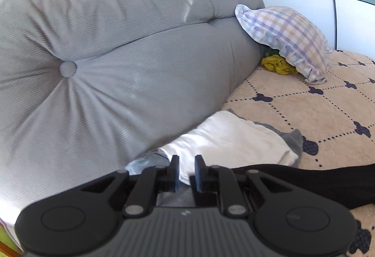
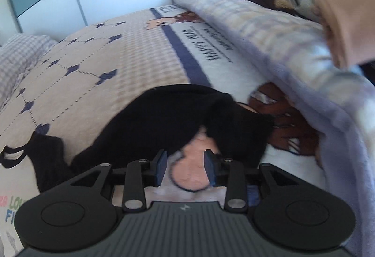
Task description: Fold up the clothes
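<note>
Black garment [image 2: 178, 121] lies crumpled on the patterned bedspread [image 2: 98, 74], just ahead of the right claw [image 2: 185, 169]; jaws spread, nothing between them. Left claw [image 1: 186, 171] slightly parted, empty, over folded white cloth [image 1: 234, 139] beside the grey cushion [image 1: 117, 57].

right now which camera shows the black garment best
The right wrist view: the black garment lies spread across the bedspread ahead of the right gripper, its body and a thin strap visible, though blurred. The left wrist view catches only a dark strip at its right edge, behind the left gripper.
</note>
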The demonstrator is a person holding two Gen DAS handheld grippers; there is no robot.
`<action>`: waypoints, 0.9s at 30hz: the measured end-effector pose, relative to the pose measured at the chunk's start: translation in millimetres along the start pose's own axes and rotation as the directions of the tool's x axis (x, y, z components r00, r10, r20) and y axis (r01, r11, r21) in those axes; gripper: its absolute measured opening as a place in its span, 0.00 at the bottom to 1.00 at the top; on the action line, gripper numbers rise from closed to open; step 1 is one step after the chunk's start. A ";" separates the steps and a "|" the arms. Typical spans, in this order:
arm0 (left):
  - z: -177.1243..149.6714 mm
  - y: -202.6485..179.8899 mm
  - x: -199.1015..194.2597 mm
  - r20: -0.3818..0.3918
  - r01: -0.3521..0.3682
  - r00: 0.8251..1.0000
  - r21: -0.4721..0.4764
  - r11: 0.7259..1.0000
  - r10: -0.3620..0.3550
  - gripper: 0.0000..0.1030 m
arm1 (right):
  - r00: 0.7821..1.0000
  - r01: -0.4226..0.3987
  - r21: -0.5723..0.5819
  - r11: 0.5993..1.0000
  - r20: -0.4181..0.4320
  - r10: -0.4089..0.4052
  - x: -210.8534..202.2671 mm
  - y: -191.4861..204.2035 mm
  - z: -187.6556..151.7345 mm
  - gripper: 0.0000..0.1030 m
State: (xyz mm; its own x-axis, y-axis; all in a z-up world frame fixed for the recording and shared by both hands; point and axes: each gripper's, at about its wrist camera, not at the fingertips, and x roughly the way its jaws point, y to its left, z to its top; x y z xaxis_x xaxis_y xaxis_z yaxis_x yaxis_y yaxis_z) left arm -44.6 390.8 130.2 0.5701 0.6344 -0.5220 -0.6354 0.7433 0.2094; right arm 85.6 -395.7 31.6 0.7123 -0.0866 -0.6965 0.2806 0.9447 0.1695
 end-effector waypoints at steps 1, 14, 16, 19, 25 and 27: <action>-1.2 -0.3 -1.9 0.003 -0.005 1.000 0.008 1.000 0.005 0.14 | 1.000 0.019 0.000 1.000 0.006 -0.019 -0.1 -9.5 -2.1 0.37; -79.9 -126.2 -74.9 -0.095 0.454 0.890 0.118 0.883 -0.445 0.41 | 0.993 0.082 -0.326 0.942 0.106 -0.050 24.1 -16.0 -11.7 0.50; -101.7 -150.3 -79.8 -0.121 0.488 0.873 0.163 0.858 -0.473 0.45 | 0.993 0.075 -0.312 0.947 0.113 -0.042 28.4 -15.3 -15.8 0.50; -127.7 -172.7 -76.2 -0.164 0.502 0.863 0.165 0.849 -0.478 0.45 | 0.989 0.082 -0.396 0.914 0.147 -0.025 21.8 -7.4 -28.2 0.22; -126.7 -168.1 -79.2 -0.153 0.512 0.856 0.125 0.850 -0.493 0.55 | 0.955 0.081 -0.367 0.927 0.294 0.033 -49.2 -6.0 -11.7 0.13; -119.1 -161.6 -79.8 -0.142 0.508 0.859 0.115 0.853 -0.493 0.56 | 0.935 0.032 -0.359 0.933 0.342 0.099 -91.6 -5.6 2.9 0.13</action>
State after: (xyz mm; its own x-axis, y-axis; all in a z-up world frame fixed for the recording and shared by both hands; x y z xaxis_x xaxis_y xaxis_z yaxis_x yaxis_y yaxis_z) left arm -49.5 194.8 39.5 0.7287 0.1486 -0.6686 -0.1925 0.9813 0.0083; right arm 20.6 -394.0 96.4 0.9133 -0.0956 -0.3960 0.0541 0.9919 -0.1146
